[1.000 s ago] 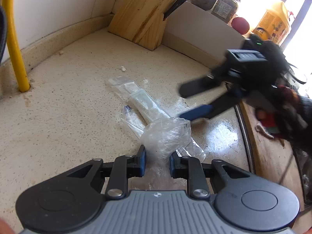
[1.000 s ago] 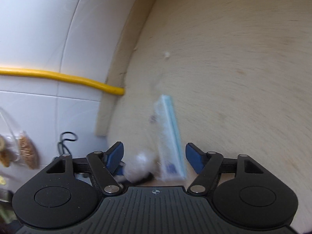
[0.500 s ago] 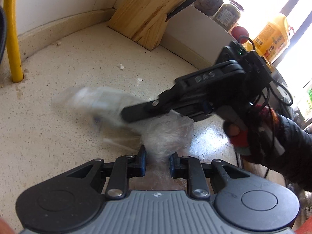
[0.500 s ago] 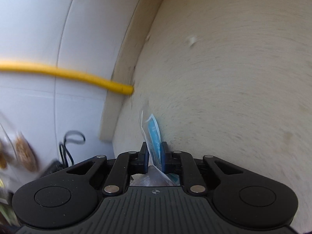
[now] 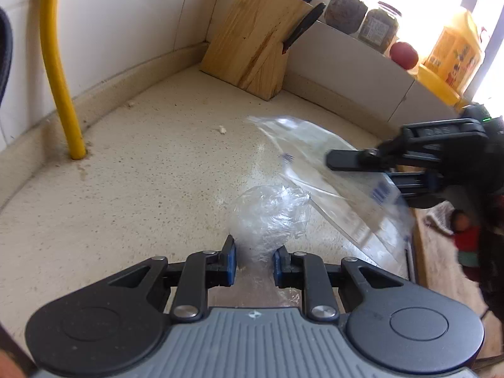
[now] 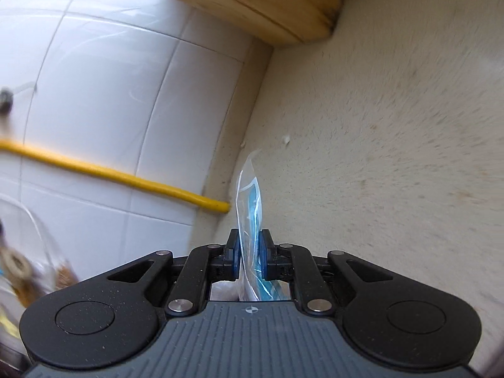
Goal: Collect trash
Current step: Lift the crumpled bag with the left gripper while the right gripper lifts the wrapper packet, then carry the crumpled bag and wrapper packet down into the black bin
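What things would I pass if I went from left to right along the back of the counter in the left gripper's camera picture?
Yellow pipe → light wooden knife block → two glass jars with dark fillings → round red fruit → big yellow plastic oil jug.

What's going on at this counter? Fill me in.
A person is clearing plastic trash off the speckled beige countertop with two handheld grippers. The left gripper is shut on a crumpled clear plastic wad. The right gripper is shut on a flat clear plastic wrapper with blue print, held lifted off the counter beside the wad. A small white crumb lies loose on the counter, in front of the wooden knife block.
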Available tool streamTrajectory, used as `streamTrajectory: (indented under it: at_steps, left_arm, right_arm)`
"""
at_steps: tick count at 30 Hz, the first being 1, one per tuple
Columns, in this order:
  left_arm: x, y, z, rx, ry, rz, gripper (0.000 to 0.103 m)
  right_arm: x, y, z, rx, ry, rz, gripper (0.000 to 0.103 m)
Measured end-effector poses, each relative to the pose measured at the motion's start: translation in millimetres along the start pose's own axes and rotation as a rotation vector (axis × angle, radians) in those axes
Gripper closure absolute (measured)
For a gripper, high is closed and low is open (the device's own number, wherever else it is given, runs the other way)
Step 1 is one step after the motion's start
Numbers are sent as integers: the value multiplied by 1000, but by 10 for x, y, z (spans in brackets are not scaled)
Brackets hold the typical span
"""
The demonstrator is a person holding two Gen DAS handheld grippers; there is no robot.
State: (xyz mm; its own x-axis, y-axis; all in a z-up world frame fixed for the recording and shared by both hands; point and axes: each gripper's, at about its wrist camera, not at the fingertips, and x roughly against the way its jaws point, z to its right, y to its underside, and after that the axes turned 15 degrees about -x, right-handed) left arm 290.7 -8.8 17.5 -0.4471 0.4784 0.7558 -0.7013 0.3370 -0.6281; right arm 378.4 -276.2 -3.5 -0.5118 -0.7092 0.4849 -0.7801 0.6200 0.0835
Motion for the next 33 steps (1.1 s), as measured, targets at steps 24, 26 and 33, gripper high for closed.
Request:
streamTrajectory:
  at_steps: [24, 26, 33]
  left_arm:
    - [343, 280, 863, -29, -259, -40, 84]
    - [381, 317, 875, -16, -264, -37, 84]
    - [581, 420, 817, 10, -280, -12, 84]
  right_arm:
    - [473, 1134, -125, 266, 128, 51, 87]
    - [457, 1168, -116, 261, 128, 40, 87]
    - [409, 1334, -277, 302, 114, 25, 87]
